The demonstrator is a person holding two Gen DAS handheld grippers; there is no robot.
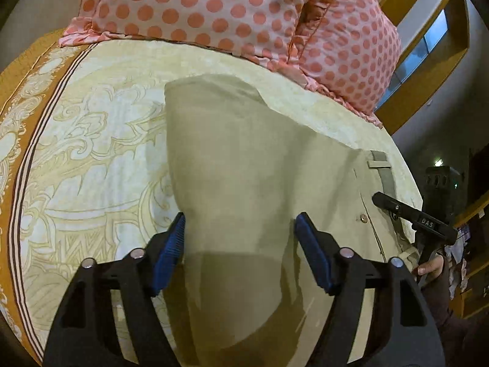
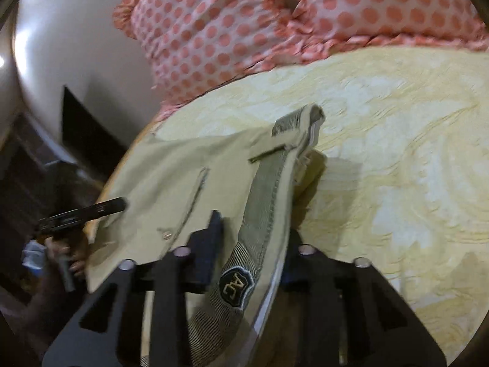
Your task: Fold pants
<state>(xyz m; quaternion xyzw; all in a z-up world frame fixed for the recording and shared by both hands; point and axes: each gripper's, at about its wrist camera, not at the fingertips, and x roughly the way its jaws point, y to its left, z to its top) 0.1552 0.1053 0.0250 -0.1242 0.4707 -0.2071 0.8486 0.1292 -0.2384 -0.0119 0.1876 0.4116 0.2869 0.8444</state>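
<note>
Beige pants (image 1: 244,159) lie on a yellow patterned bedspread (image 1: 91,153). In the left wrist view my left gripper (image 1: 240,229) is open, its blue pads (image 1: 171,244) on either side of the pant fabric, just above it. In the right wrist view my right gripper (image 2: 253,235) has its jaws around the lifted waistband (image 2: 262,202) with its dark AC badge (image 2: 237,284); the right finger is hidden behind the cloth. The right gripper also shows in the left wrist view (image 1: 379,198) at the waistband. The pants (image 2: 171,177) spread to the left.
Two pink polka-dot pillows (image 1: 214,9) lie at the head of the bed, also in the right wrist view (image 2: 214,30). The bed's edge (image 2: 122,165) drops to a dark floor on the left. Wooden furniture (image 1: 428,15) stands at the right.
</note>
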